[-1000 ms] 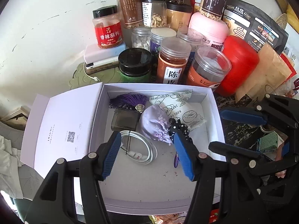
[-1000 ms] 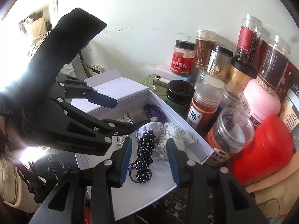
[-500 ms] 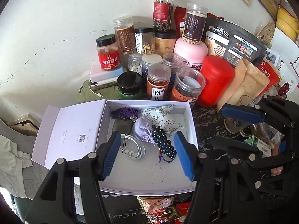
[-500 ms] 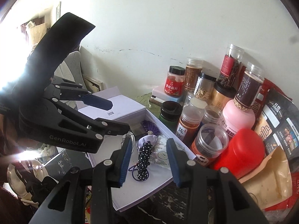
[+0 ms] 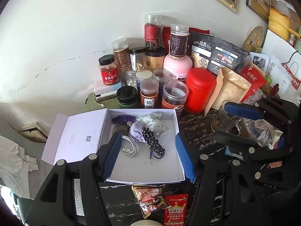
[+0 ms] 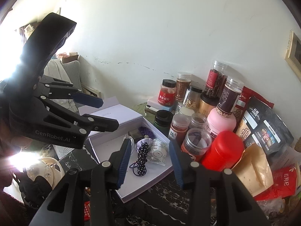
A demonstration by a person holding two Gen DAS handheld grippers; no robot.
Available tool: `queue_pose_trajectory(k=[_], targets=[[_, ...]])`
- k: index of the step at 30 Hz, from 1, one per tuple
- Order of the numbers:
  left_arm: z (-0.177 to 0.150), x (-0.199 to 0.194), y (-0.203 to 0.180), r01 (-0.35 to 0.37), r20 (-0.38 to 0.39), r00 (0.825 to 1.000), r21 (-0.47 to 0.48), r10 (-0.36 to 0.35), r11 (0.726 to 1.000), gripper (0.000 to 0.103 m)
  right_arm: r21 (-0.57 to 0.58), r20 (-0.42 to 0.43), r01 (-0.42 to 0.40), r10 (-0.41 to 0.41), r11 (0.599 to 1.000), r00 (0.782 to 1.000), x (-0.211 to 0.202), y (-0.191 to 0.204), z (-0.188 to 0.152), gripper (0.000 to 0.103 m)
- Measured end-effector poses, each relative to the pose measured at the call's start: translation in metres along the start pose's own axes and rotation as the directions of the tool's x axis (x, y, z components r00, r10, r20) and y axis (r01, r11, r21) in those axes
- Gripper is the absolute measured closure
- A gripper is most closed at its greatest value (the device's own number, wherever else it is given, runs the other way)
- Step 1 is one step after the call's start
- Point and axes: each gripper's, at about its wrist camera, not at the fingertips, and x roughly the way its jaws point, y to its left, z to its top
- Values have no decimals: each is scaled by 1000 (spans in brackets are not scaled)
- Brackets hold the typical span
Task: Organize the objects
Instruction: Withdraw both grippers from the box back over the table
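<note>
**Both Tools Spread and Empty Above the Open Box**

**Tools.** The left tool [image 5: 148, 154] has its jaws spread, with nothing between the pads. It hangs above the box, touching nothing. The right tool [image 6: 150, 160] is also spread and empty; its jaws have just been opening further, and no item sits between them. In the left wrist view the right tool appears at the right edge, over the clutter beside the box. In the right wrist view the left tool appears at the left, above the lid.

**Box.** A white box [image 5: 169, 177] lies open on the dark marbled tabletop [image 5: 197, 135]. Its lid [image 5: 75, 133] is folded out flat to the left.

**Contents.** All items lie in the back half of the box:
- a black dotted hair tie [image 5: 153, 144], with a purple elastic loop at its near end;
- a lilac pouch [image 5: 136, 131], touching the hair tie;
- a printed sachet [image 5: 156, 124], behind the pouch;
- a purple tassel [image 5: 122, 119], in the back left corner;
- a coiled white cable [image 5: 129, 147], left of the hair tie.

The front half of the box floor is bare.

**Surroundings.** Jars [image 5: 149, 96] stand packed against the wall just behind the box. A red canister [image 5: 200, 89] stands at their right, with bags [image 5: 229, 87] further right. Two snack packets [image 5: 150, 199] lie on the tabletop just in front of the box.
</note>
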Motion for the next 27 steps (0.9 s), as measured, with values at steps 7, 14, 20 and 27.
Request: queue_pose_trajectory(k=[7, 14, 20, 27], targets=[[-17, -43, -20, -9, 40, 999, 18, 9, 1000, 39, -8, 25, 2, -2, 1000, 1000, -31, 12, -10, 60], [-38, -77, -40, -21, 66, 998, 23, 19, 1000, 39, -13, 35, 6, -5, 1000, 999, -61, 23, -27, 60], [-60, -96, -57, -18, 73, 997, 32, 16, 999, 38, -10, 20, 13, -13, 1000, 1000, -79, 34, -49, 59], [-91, -103, -72, 11, 62, 998, 27, -13, 1000, 36, -11, -1, 16, -16, 1000, 1000, -96, 46, -73, 59]])
